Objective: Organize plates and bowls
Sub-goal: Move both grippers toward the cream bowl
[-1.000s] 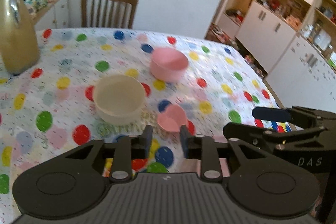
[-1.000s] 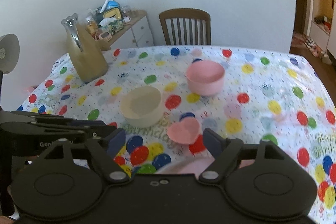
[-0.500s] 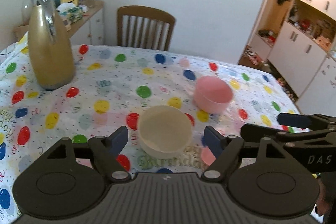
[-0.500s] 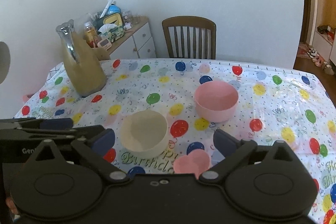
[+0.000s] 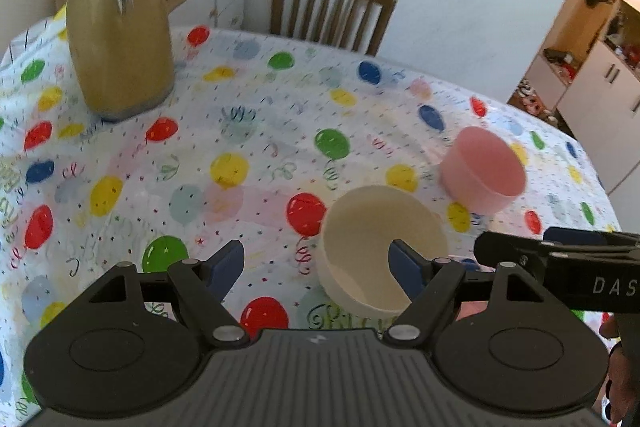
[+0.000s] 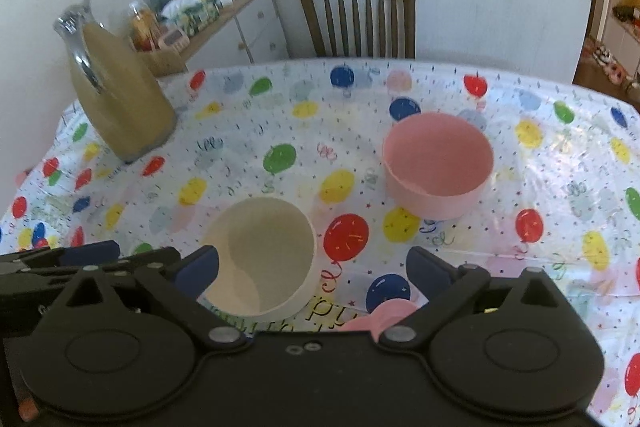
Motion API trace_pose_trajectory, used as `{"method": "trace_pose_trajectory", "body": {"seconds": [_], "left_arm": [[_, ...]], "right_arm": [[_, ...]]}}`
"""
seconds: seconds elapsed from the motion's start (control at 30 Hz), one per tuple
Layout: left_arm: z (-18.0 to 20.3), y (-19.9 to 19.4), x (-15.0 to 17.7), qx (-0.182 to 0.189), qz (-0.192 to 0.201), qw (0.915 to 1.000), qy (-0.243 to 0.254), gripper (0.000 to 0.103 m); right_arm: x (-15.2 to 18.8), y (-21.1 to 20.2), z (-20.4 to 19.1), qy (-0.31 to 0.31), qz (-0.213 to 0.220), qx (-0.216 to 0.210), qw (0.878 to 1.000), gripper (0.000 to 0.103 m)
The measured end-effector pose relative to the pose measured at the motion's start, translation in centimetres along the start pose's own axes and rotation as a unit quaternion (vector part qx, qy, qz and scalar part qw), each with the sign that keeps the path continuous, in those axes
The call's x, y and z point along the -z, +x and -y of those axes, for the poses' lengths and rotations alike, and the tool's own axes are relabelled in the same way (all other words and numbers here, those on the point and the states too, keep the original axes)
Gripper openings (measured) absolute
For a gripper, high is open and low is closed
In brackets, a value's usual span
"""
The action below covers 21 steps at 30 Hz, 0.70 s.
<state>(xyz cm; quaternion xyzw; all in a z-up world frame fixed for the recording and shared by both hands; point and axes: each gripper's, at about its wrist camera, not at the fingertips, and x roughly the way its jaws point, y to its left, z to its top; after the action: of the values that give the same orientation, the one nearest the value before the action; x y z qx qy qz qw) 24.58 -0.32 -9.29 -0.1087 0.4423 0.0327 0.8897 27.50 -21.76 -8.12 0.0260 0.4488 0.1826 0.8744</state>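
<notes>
both grippers, left gripper (image 5: 316, 261) and right gripper (image 6: 314, 273), hover with fingers spread, empty; next, probably grasp the round cream plastic bowl (image 6: 260, 259) for nesting with the round pink plastic bowl (image 6: 436, 163).

Bench (image 6: 560, 155) is covered by a white cloth printed with coloured balloons. A tan carafe (image 5: 120, 39) with a chrome handle is seen standing upright on the cloth at 10 o'clock; same carafe (image 6: 120, 99) sits at 9–10 o'clock in the right view. A wooden slat-back chair (image 6: 358, 17) is placed at the far edge, 12 o'clock. A white sideboard (image 6: 240, 23) cluttered with small items is seen against the wall at 11 o'clock, behind the carafe. White cabinets with open shelves (image 5: 600, 39) are visible at 2 o'clock.
</notes>
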Motion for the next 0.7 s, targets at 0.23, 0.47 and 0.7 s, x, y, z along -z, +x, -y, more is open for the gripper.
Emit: {"method": "trace_pose_trajectory", "body": {"seconds": [0.23,0.47,0.7], "left_arm": [[-0.6,3.5,-0.5,-0.002,-0.031,0.9994,-0.013,0.079],[-0.4,5.7,-0.5,-0.002,-0.051,0.9985,-0.017,0.078],[0.1,6.4,-0.6,0.013,-0.059,0.9979,-0.023,0.055]], "right_arm": [[0.0,3.8,0.2,-0.01,-0.048,0.002,0.999,0.086],[0.2,5.9,0.4,-0.003,-0.079,-0.008,0.997,0.064],[-0.2,6.6,0.2,0.007,-0.082,-0.014,0.997,0.035]]}}
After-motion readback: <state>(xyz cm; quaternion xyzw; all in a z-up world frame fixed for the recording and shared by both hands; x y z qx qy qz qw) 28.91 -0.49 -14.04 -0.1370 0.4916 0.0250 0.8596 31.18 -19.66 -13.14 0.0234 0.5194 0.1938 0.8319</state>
